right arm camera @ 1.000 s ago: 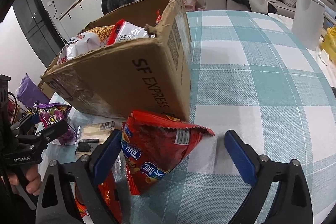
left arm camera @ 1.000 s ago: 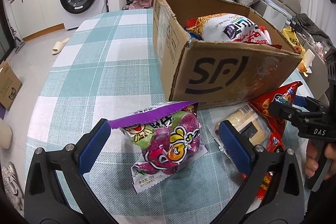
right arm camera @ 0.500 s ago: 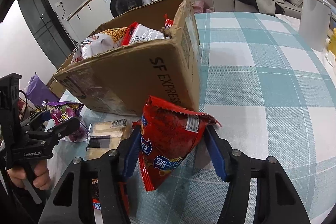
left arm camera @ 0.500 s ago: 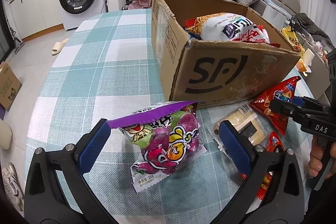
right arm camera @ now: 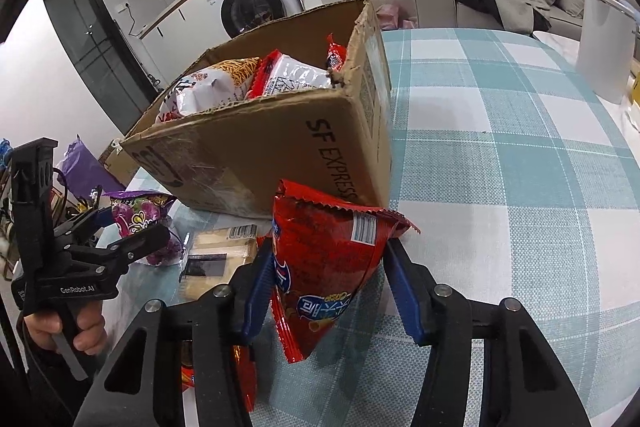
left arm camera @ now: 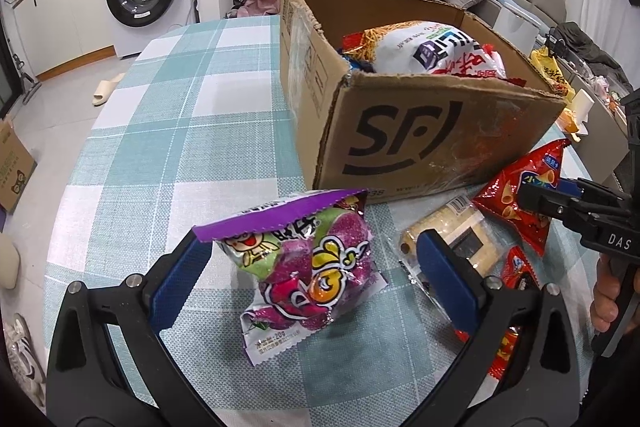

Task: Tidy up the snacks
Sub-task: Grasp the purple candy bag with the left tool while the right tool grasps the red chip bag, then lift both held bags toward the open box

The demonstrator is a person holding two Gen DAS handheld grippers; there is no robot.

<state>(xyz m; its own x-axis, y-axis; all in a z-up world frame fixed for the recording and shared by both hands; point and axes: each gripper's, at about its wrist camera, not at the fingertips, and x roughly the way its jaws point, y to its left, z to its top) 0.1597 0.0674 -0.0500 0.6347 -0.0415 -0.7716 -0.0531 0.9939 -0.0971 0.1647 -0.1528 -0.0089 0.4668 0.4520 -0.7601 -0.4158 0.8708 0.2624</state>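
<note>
Right claw point(right arm camera: 328, 287) has just been closing and pinches the red snack bag point(right arm camera: 324, 267) for the cardboard box point(right arm camera: 260, 155); left claw point(left arm camera: 308, 275) gapes wide around the purple candy bag point(left arm camera: 308, 267).

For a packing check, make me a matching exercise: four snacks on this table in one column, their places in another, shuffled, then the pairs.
Things:
1. red snack bag
2. purple candy bag
3. white noodle bag
4. clear cracker pack

Places:
A. inside the cardboard box
B. between the open left gripper jaws
C. flat on the tablecloth between the two bags
D. clamped in the right gripper

Pairs: 1-D, 2-B, 3-A, 4-C
</note>
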